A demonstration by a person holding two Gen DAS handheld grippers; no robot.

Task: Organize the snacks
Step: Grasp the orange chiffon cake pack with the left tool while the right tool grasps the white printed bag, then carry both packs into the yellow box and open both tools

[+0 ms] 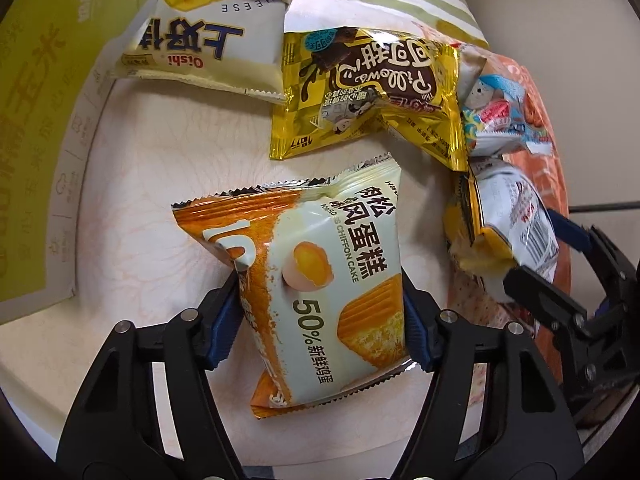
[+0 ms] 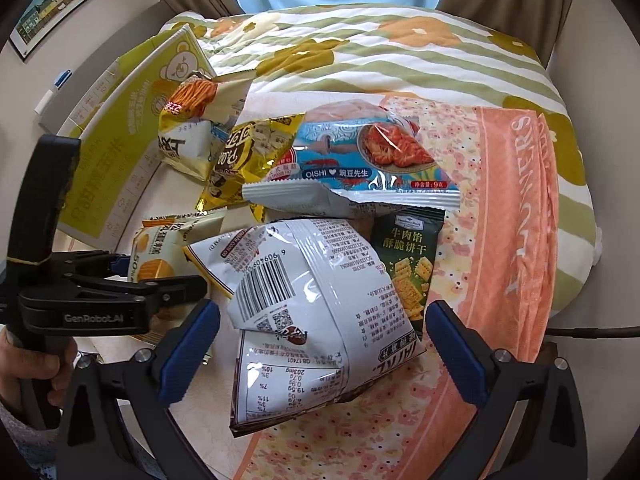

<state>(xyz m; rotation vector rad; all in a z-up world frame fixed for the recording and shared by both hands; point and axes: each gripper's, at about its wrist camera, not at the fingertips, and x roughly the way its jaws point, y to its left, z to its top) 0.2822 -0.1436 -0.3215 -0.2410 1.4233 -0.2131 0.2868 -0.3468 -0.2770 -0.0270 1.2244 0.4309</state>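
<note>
Left gripper (image 1: 320,312) clamps chiffon cake packet (image 1: 320,280) above open cream surface (image 1: 140,200).

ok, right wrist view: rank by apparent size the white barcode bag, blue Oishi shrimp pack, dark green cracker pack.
1. White barcode bag, though it is nearest the camera, so inflated.
2. Blue Oishi shrimp pack.
3. Dark green cracker pack, partly hidden under the white bag.

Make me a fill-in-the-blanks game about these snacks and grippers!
1. The left hand-held gripper is shut on the chiffon ____ packet.
2. The right hand-held gripper is ____ around the white barcode bag.
3. The dark cracker packet lies partly ____ the white barcode bag.

Missing words: cake; open; under
</note>
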